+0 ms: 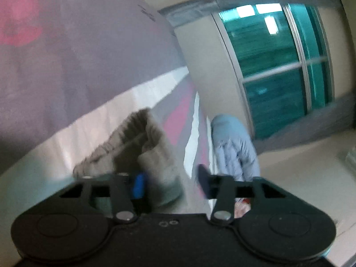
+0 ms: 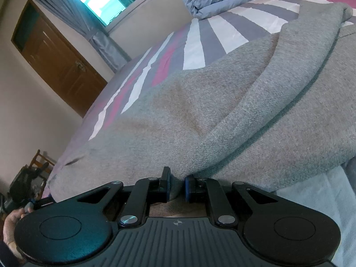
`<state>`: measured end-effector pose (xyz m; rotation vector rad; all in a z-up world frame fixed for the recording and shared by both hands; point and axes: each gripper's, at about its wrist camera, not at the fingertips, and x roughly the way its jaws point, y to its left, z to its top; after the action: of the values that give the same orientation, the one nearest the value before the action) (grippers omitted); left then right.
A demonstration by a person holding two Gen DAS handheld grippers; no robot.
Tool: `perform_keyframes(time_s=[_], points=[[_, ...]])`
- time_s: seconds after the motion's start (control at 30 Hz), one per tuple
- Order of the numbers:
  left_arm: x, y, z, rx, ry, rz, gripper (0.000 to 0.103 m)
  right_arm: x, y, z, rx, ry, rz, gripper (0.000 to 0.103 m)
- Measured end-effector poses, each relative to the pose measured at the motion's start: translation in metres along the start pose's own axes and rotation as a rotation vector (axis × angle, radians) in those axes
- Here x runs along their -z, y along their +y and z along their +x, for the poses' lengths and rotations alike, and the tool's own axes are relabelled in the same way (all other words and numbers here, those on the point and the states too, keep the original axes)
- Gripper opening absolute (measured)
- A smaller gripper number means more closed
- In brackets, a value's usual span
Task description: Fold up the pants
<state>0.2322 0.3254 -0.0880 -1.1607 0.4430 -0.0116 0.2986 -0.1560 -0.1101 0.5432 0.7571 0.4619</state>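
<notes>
The right gripper (image 2: 177, 185) sits low and level at the near edge of the grey sweatpants (image 2: 222, 111), its fingers pinched on a raised fold – the pants lie spread on the striped bedspread (image 2: 195, 44). The left gripper (image 1: 171, 182) is tilted, fingers wide apart, holding nothing – the blurred pants (image 1: 142, 146) lie just ahead

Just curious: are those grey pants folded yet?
Partly: one layer of the grey pants lies doubled over another on the bed.
</notes>
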Motion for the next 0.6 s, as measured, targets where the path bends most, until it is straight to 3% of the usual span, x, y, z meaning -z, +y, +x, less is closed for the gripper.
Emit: perform_keyframes(time_s=[0.13, 0.23, 0.3, 0.37, 0.47, 0.5, 0.6], points=[[-0.009, -0.012, -0.002, -0.082, 0.022, 0.068, 0.008, -0.004, 0.006, 0.003, 0.008, 0.005, -0.024, 0.011], [-0.022, -0.029, -0.012, -0.031, -0.008, 0.124, 0.006, -0.008, 0.015, -0.001, -0.012, -0.019, -0.038, 0.01], [-0.024, -0.034, -0.021, -0.005, -0.025, 0.155, 0.006, -0.011, 0.025, -0.018, -0.083, -0.085, -0.061, 0.01], [-0.02, -0.022, -0.017, -0.086, -0.005, 0.181, 0.006, -0.011, 0.034, -0.03, -0.109, -0.128, -0.095, 0.01], [-0.012, 0.012, 0.0, -0.2, 0.07, 0.173, 0.007, 0.0, 0.025, -0.009, -0.029, -0.033, -0.104, 0.01], [-0.01, 0.017, -0.003, -0.177, 0.057, 0.152, 0.007, 0.005, 0.017, 0.007, 0.014, 0.048, -0.08, 0.01], [-0.008, 0.018, -0.012, -0.162, 0.033, 0.14, 0.014, 0.006, -0.001, 0.009, -0.036, 0.043, 0.033, 0.01]])
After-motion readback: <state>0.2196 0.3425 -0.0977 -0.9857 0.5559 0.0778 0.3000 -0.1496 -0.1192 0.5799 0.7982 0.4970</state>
